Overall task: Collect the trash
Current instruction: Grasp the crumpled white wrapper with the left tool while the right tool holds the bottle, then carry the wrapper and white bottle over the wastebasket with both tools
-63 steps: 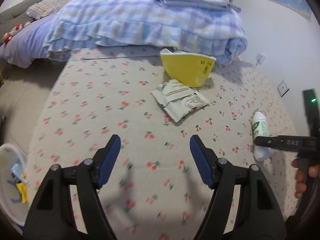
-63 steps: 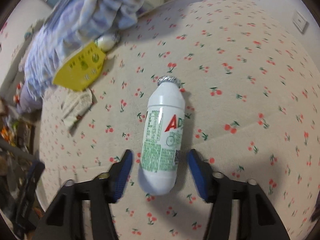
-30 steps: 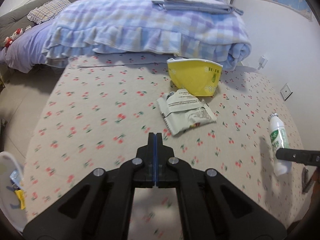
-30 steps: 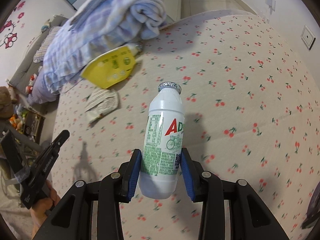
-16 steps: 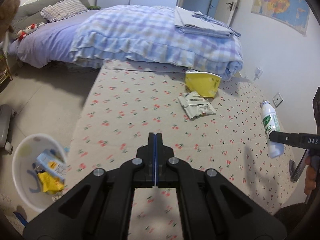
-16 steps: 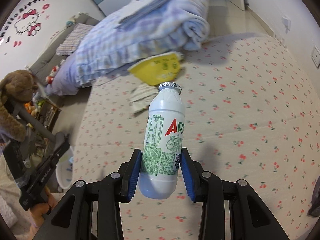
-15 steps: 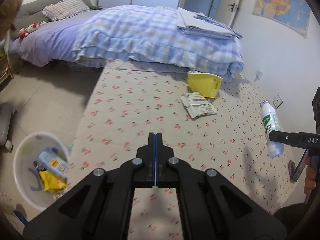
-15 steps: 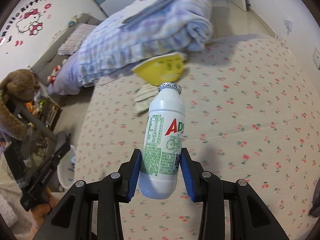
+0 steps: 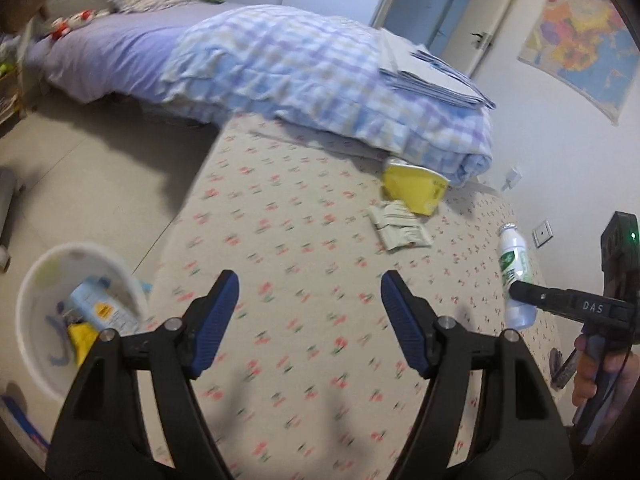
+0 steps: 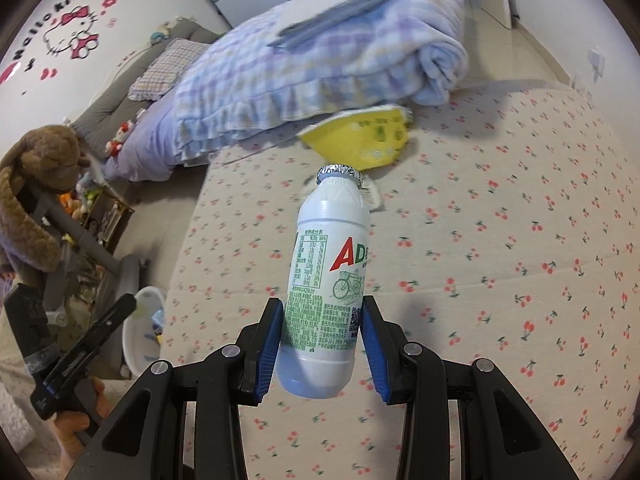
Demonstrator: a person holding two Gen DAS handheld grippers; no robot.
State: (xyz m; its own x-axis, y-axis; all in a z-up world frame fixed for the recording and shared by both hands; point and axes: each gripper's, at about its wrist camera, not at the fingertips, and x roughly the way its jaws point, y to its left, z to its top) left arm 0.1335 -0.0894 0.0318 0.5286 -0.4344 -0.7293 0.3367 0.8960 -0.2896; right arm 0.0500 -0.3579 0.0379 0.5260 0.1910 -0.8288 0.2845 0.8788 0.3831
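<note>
While left tongs (image 9: 310, 320) gape, right tongs (image 10: 322, 334) clamp bottle (image 10: 326, 284).

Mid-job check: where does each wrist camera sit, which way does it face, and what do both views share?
Left wrist: on the left gripper, open, above the bed's near edge, facing the quilt; the right hand shows.
Right wrist: on the right gripper, shut on the bottle, facing across the bed; the left hand shows lower left.
Shared: bottle, yellow bag, bin, quilt.
</note>
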